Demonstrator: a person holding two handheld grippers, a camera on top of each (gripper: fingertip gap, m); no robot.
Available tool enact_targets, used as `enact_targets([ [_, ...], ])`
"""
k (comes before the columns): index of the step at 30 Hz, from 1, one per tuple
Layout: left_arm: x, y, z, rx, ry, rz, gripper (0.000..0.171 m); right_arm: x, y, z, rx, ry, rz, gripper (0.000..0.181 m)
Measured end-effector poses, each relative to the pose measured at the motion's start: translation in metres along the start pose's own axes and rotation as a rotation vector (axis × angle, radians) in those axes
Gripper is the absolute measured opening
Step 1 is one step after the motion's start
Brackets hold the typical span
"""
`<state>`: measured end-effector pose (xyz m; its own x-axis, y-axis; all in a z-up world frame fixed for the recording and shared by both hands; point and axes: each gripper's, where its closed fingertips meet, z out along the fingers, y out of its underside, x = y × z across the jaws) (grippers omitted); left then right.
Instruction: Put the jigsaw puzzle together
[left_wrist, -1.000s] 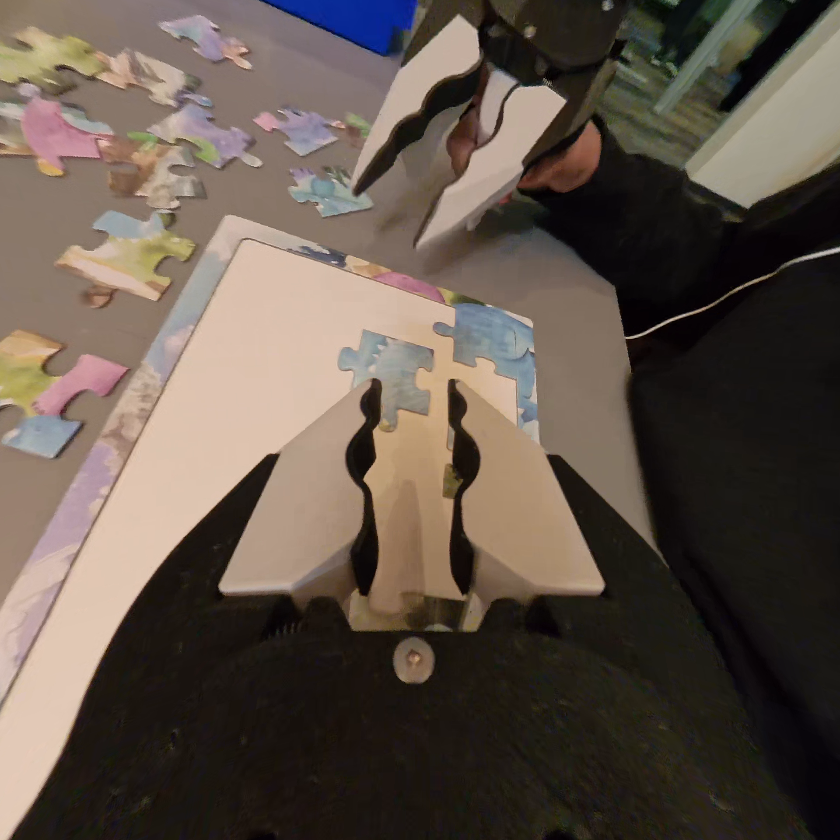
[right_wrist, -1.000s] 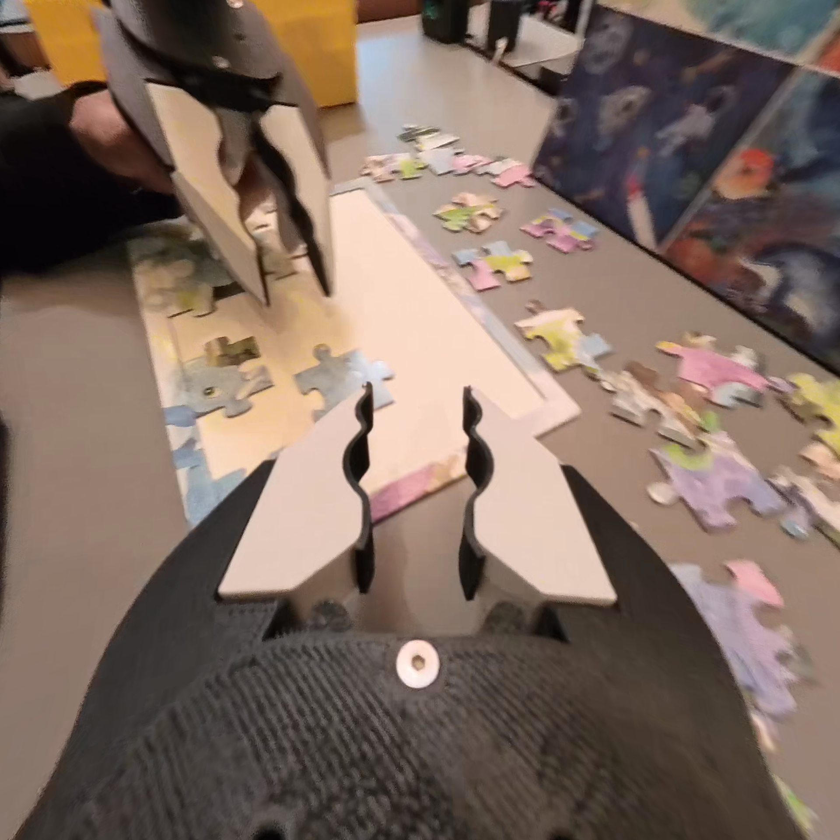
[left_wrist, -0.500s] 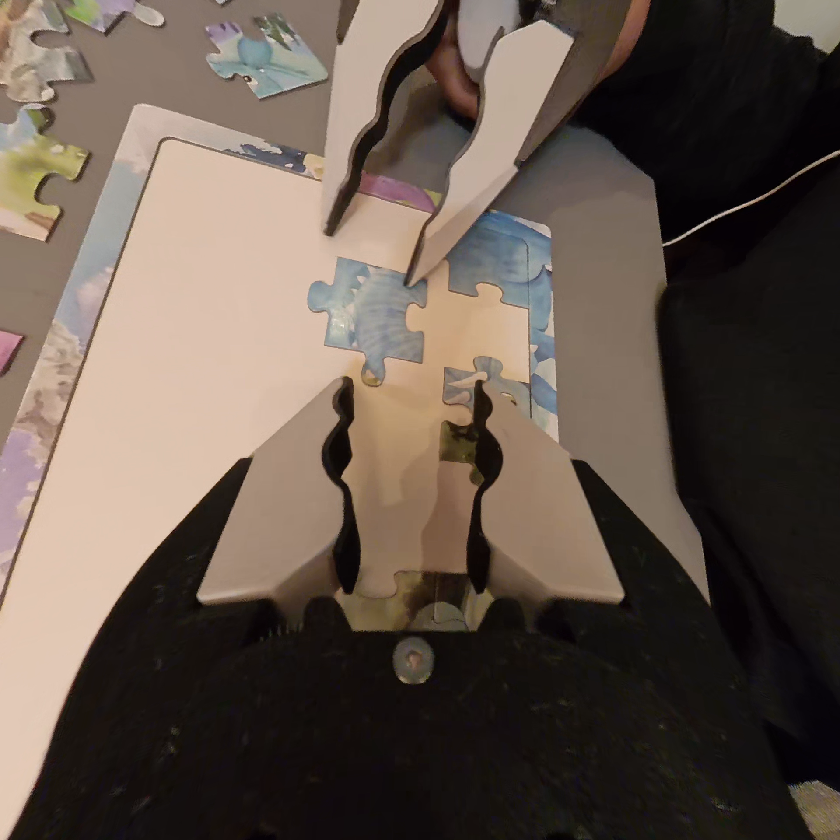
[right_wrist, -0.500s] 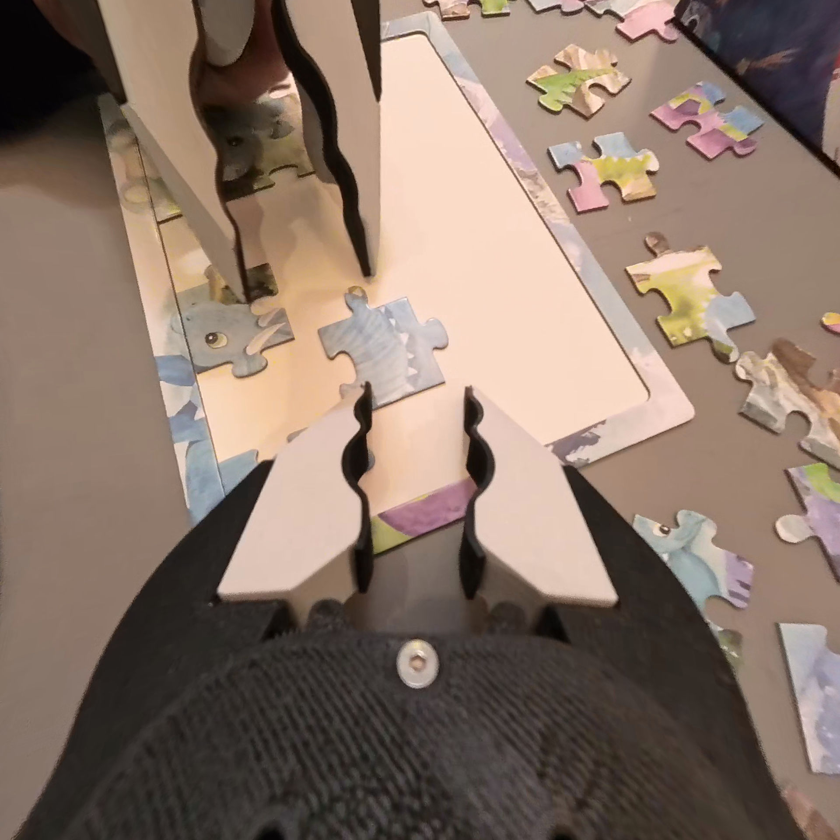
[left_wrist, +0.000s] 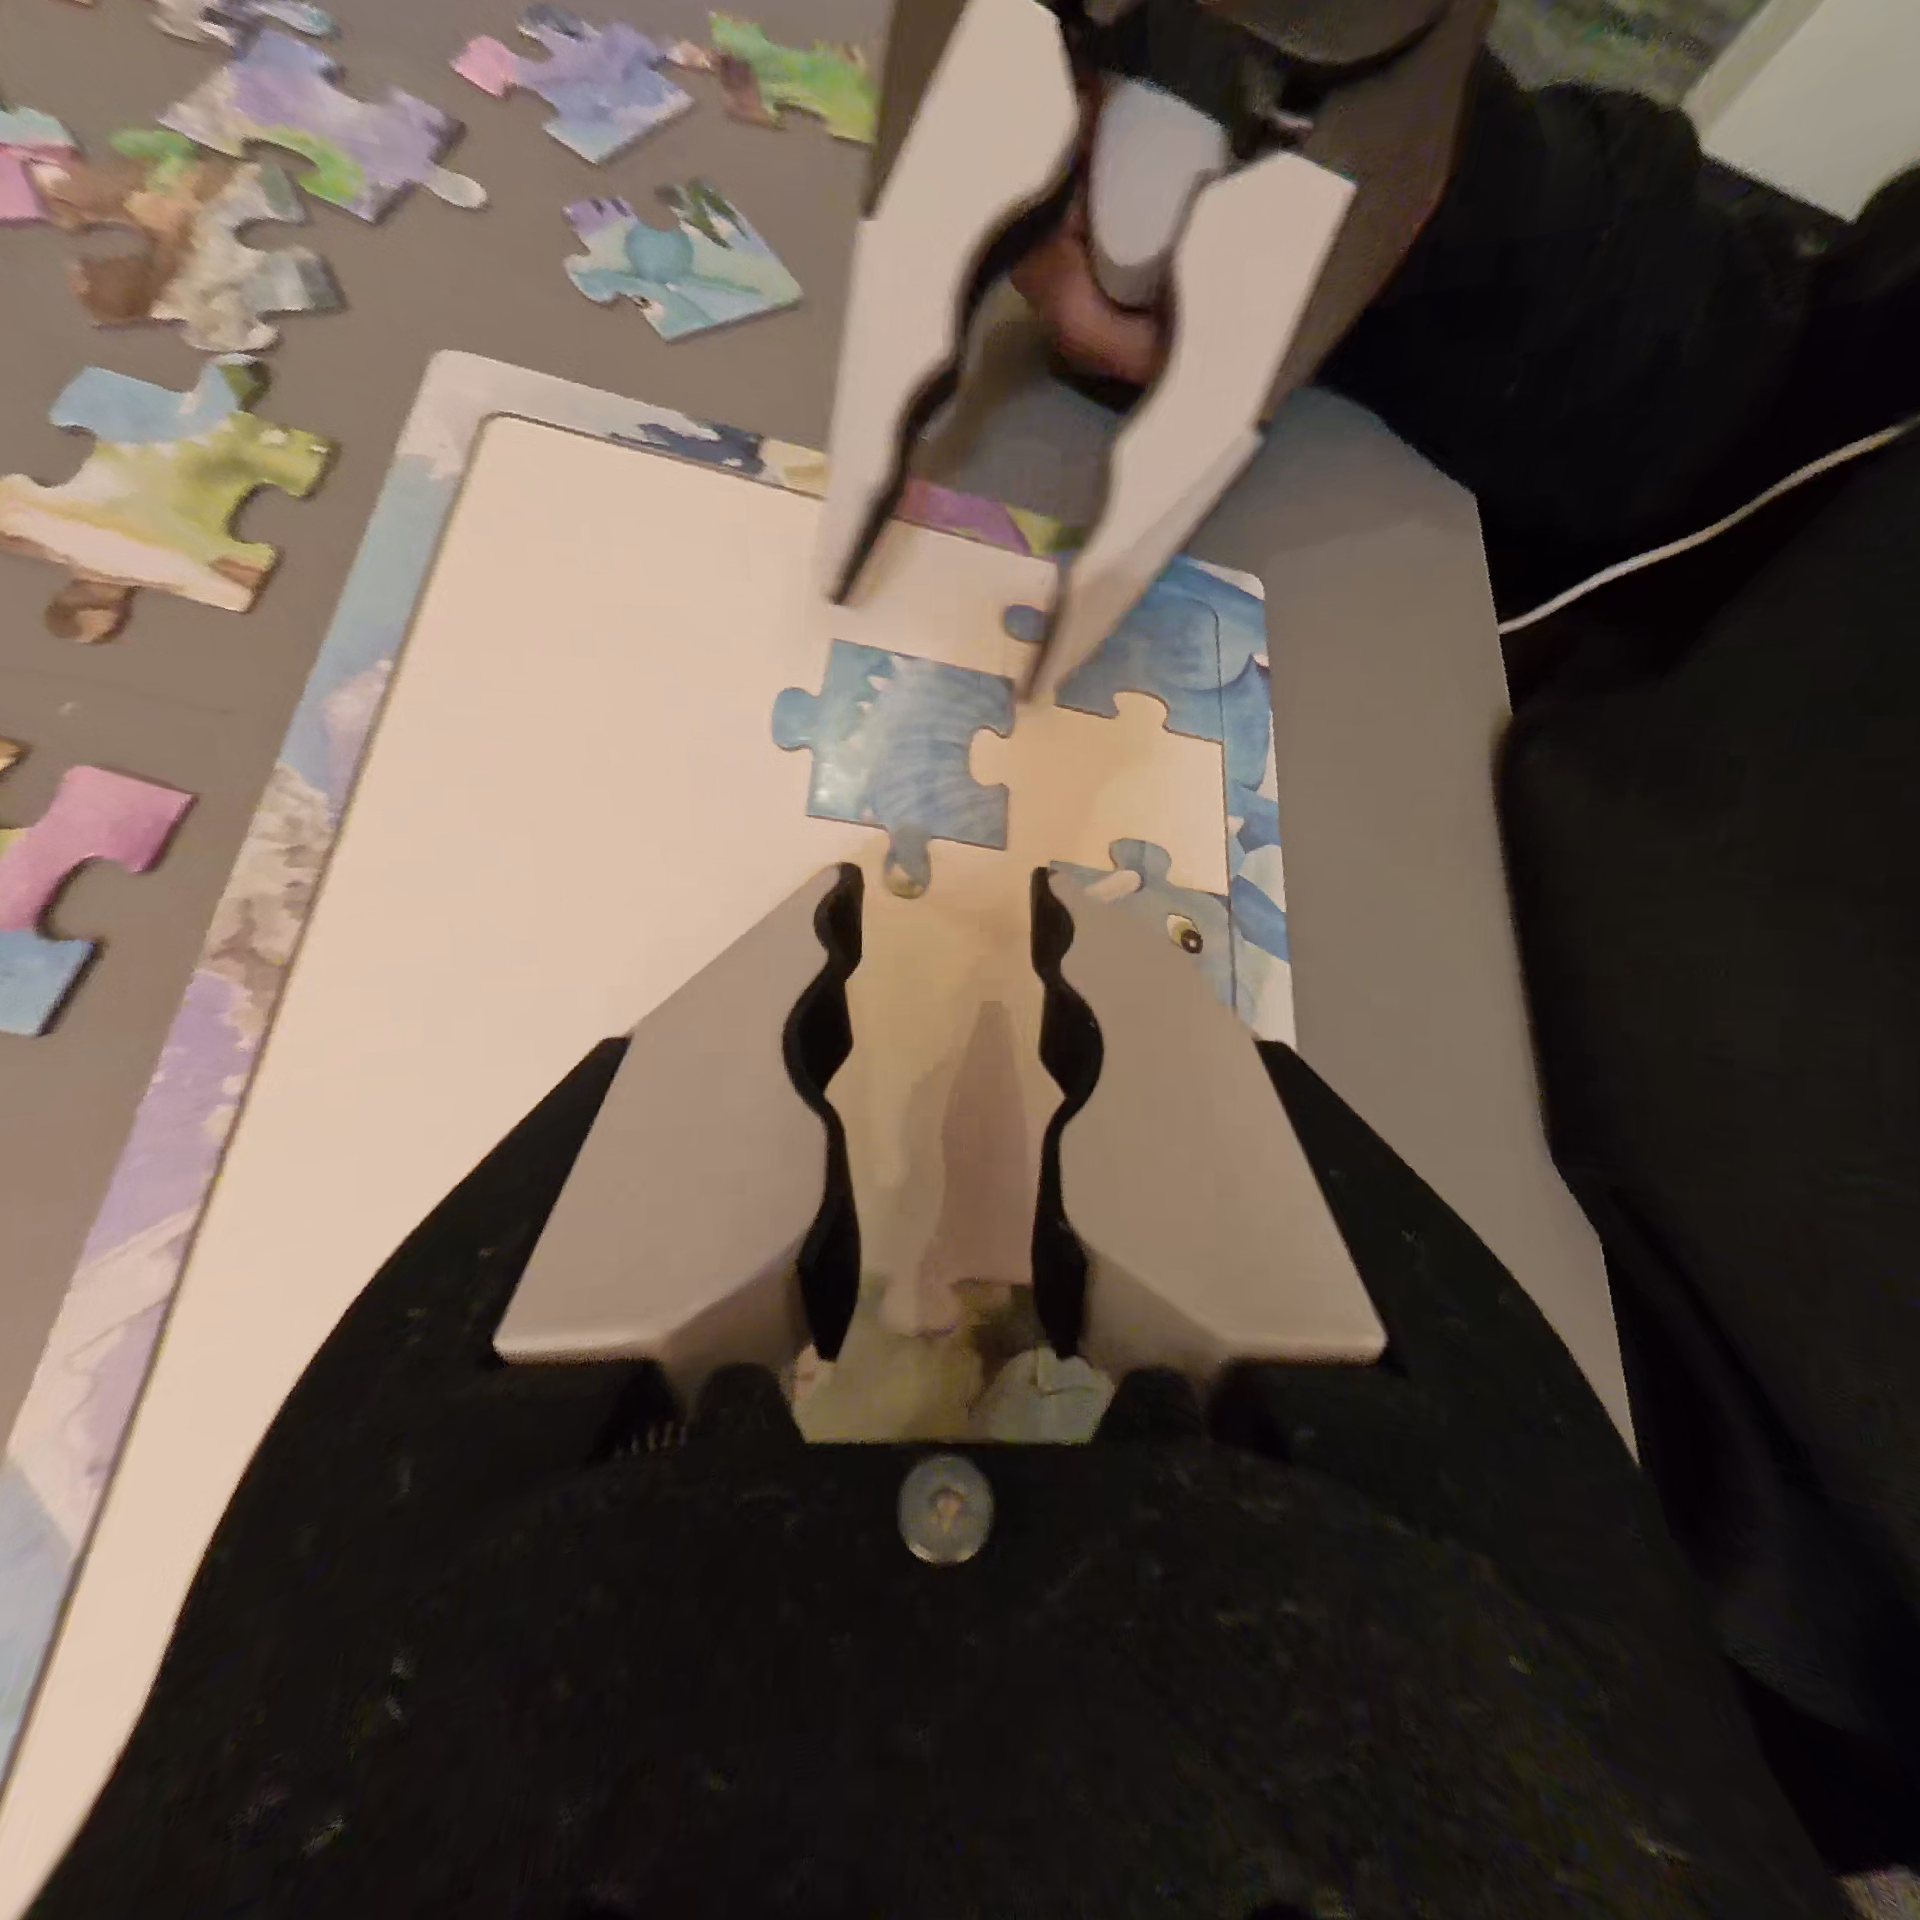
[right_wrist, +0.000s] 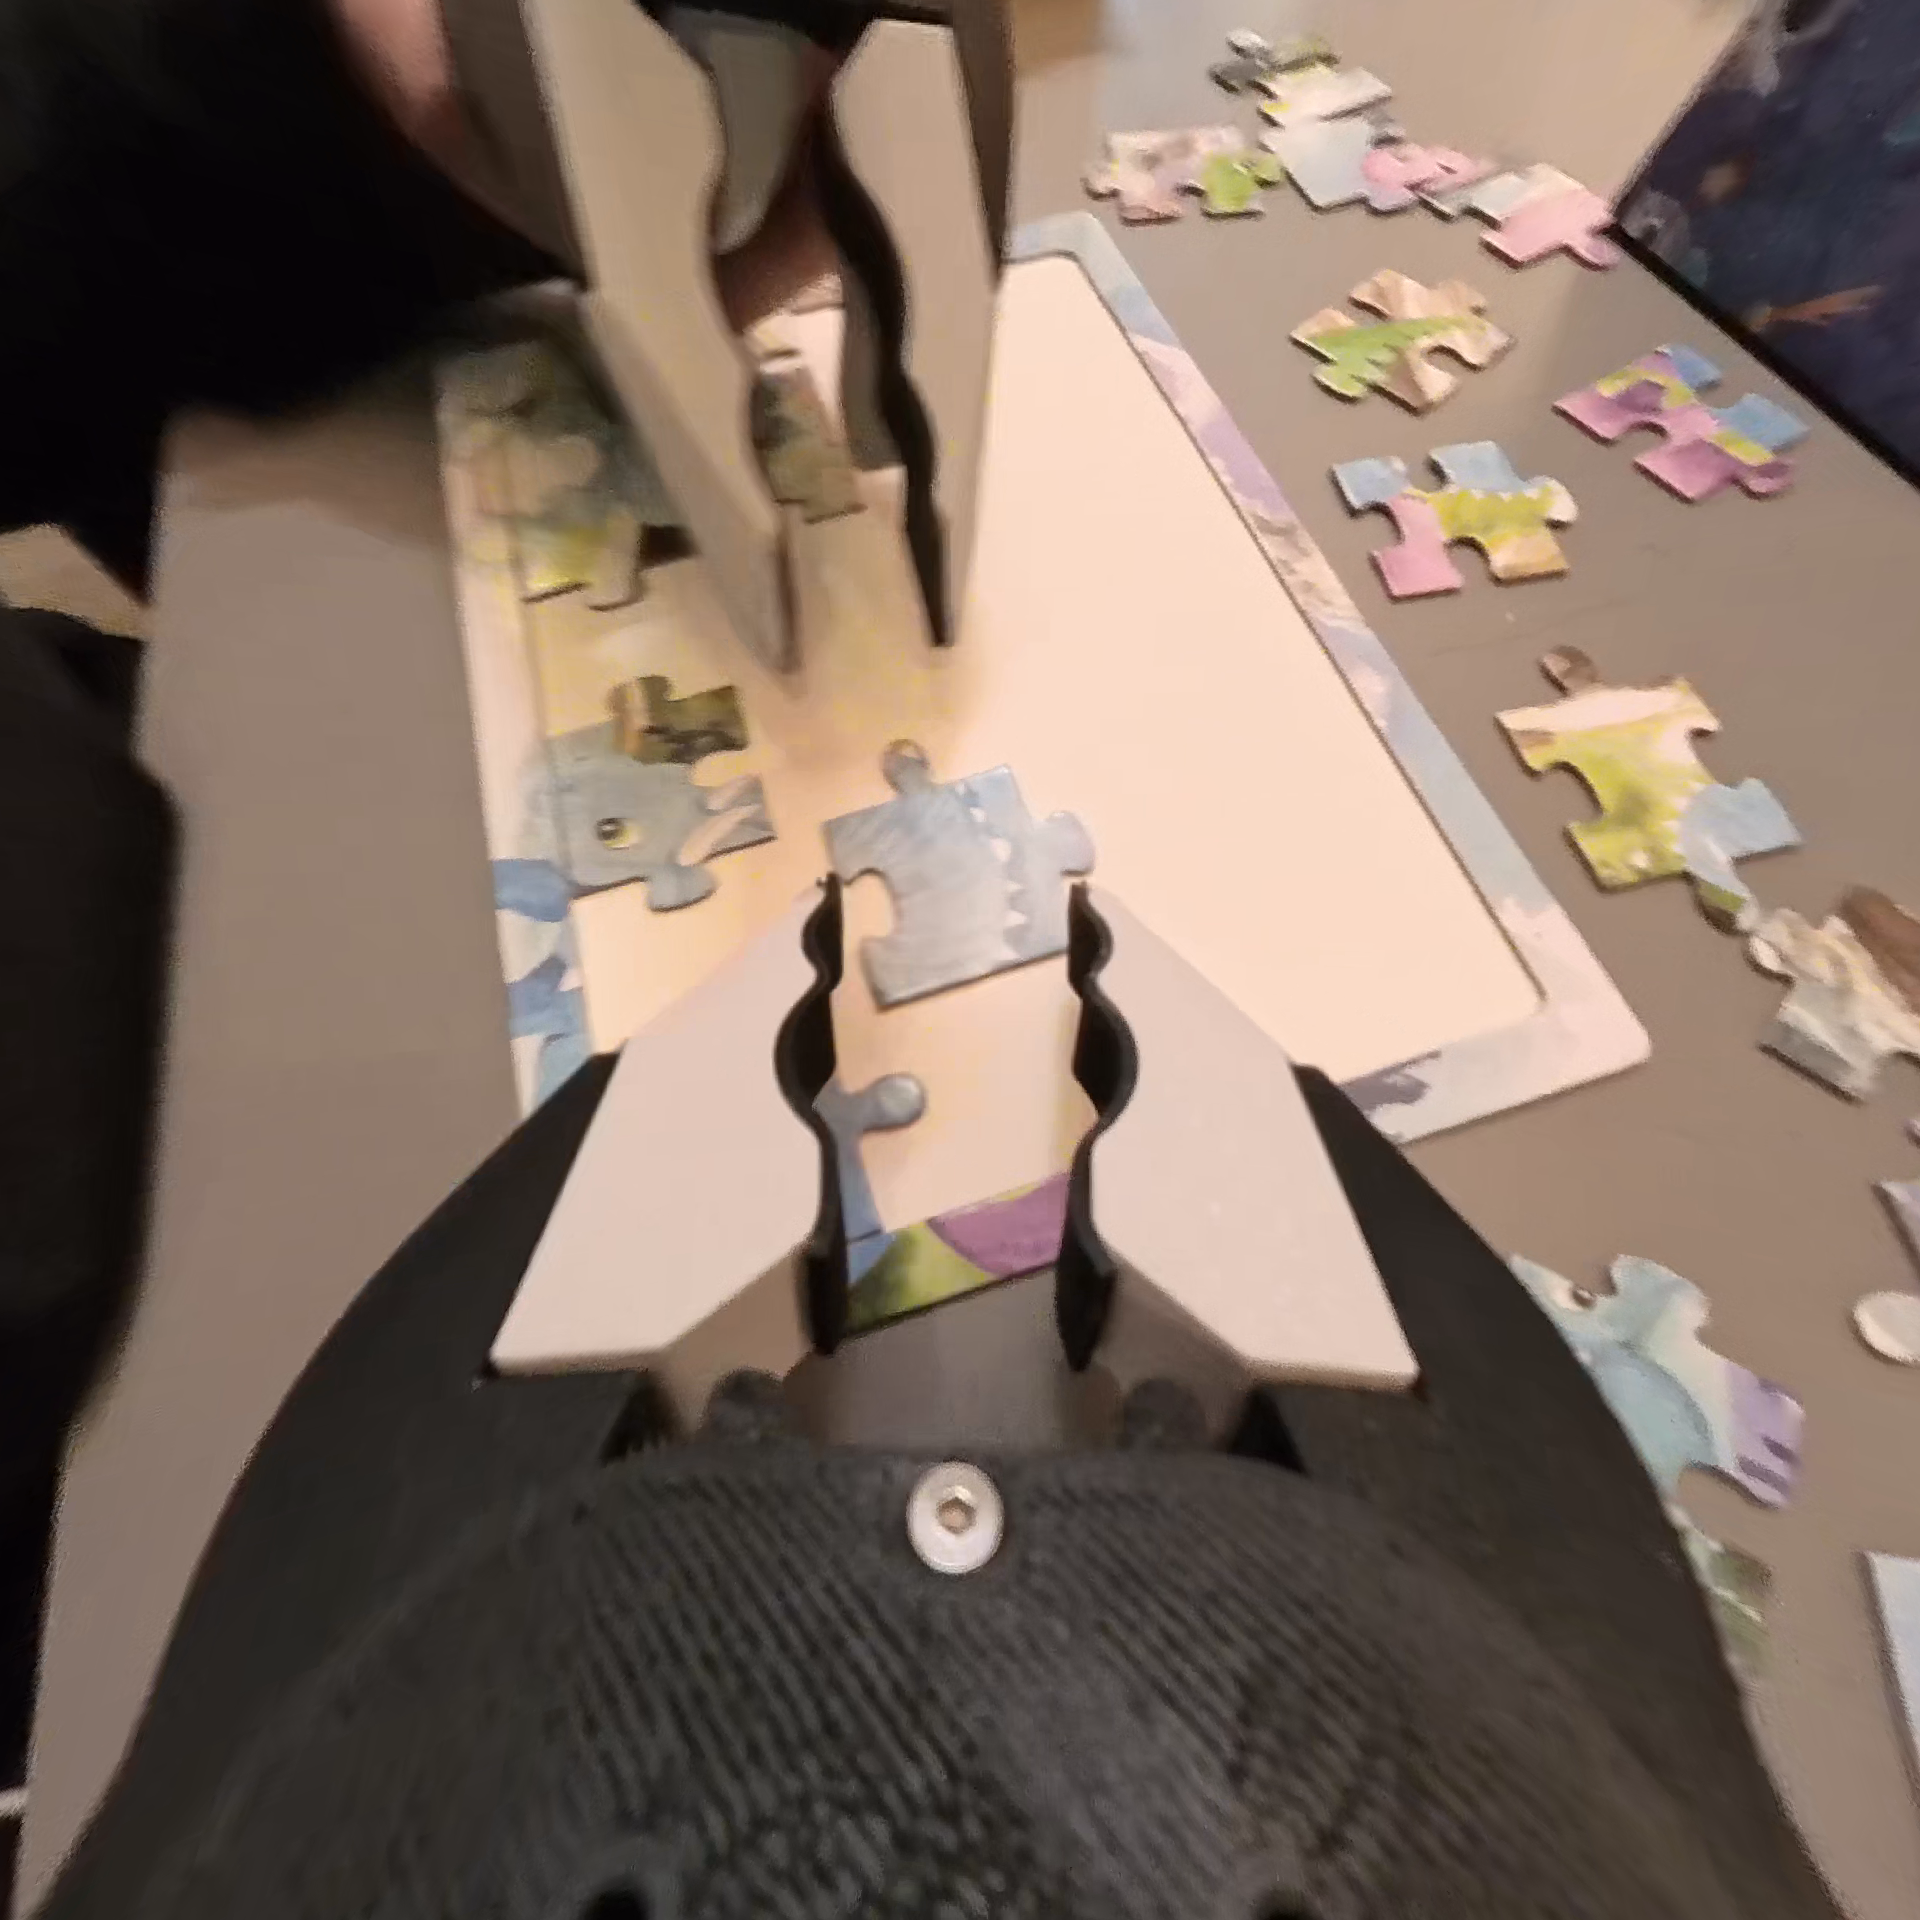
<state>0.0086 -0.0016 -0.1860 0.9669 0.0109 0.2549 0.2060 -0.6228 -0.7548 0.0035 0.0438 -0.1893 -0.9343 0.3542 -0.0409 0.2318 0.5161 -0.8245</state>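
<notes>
Two tongs over a puzzle tray, both open and holding nothing.

Left wrist view: the left tongs (left_wrist: 945, 883) gape over the tray (left_wrist: 343, 665); a loose blue piece (left_wrist: 904, 753) lies near the tray's far right corner, and one finger (left_wrist: 1049, 665) of the right tongs (left_wrist: 940, 644) is at its edge. Right wrist view: the right tongs (right_wrist: 951, 904) gape just above the blue piece (right_wrist: 961, 883); the left tongs (right_wrist: 862, 644) hang past it. Spare pieces (right_wrist: 1455, 514) lie on the bench (right_wrist: 1558, 623), right of the tray (right_wrist: 1455, 821).

No legible text anywhere

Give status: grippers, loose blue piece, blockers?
Left gripper open, empty. Right gripper open, straddling loose blue piece in tray, not seated. No blockers.
</notes>
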Motion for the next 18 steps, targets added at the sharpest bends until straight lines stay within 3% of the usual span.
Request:
enact_targets([
  [3,-0.014,0.001,-0.006,0.011,-0.059,-0.029,0.025,-0.006,-0.001,-0.006,0.024,-0.051,-0.009,0.045],
  [12,-0.021,0.009,-0.004,-0.031,-0.102,-0.038,0.022,0.002,0.020,0.003,-0.114,0.019,-0.058,0.044],
  [18,-0.022,0.014,-0.002,-0.064,-0.108,-0.033,0.020,0.015,0.020,-0.001,-0.101,0.084,-0.050,0.041],
])
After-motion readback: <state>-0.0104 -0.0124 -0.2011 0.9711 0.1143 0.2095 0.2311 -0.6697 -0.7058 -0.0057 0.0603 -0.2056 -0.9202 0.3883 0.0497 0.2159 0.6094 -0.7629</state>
